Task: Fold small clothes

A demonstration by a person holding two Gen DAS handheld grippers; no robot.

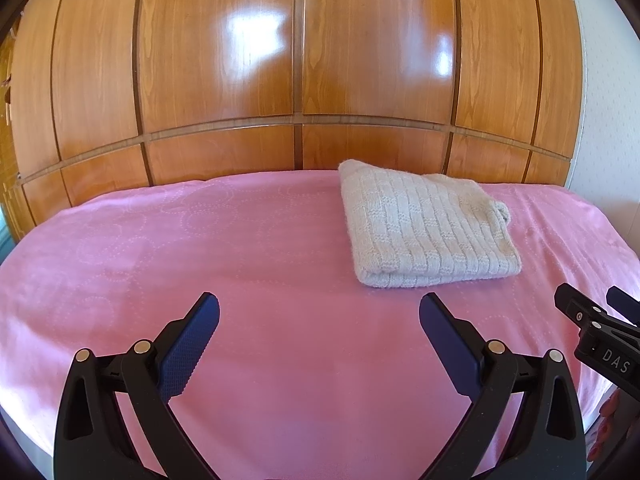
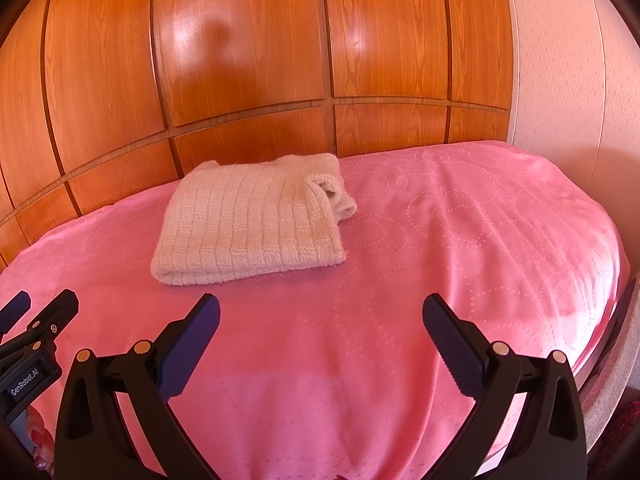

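A cream knitted garment (image 1: 424, 226) lies folded into a flat rectangle on the pink bedspread (image 1: 240, 248), toward the far side near the wooden wall. It also shows in the right wrist view (image 2: 252, 220), with a rolled cuff at its right end. My left gripper (image 1: 319, 312) is open and empty, hovering short of the garment and to its left. My right gripper (image 2: 321, 312) is open and empty, short of the garment and to its right. Each gripper shows at the edge of the other's view: the right gripper (image 1: 592, 300) and the left gripper (image 2: 40, 304).
Glossy wooden wardrobe panels (image 1: 300, 80) stand right behind the bed. A pale wall (image 2: 568, 80) rises at the right. The bed's right edge (image 2: 600, 320) drops off near my right gripper.
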